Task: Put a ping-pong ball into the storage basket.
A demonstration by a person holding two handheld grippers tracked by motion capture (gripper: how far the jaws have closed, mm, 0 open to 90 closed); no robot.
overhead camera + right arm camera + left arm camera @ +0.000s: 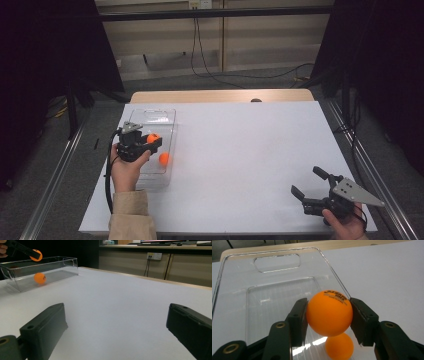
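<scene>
A white tabletop (240, 150) seen from above, with a person's hands entering from the 6 o'clock edge. Toward 9 o'clock, a clear plastic bin (150, 120) sits on the tabletop near its left edge. The left tongs (152, 141) hang over the bin, clenched on an orange ball (152, 137); in the left gripper view this ball (329, 312) is pinched between the two black pads, one on each side, with black printing on its top, lifted clear of the bin's floor. A second orange ball (163, 158) lies loose inside the bin, just below the held one toward 6 o'clock. The middle of the tabletop is bare white. Toward 4 o'clock, well apart from the bin, the right tongs (310, 182) rest low over the tabletop, spread wide and grasping nothing.
</scene>
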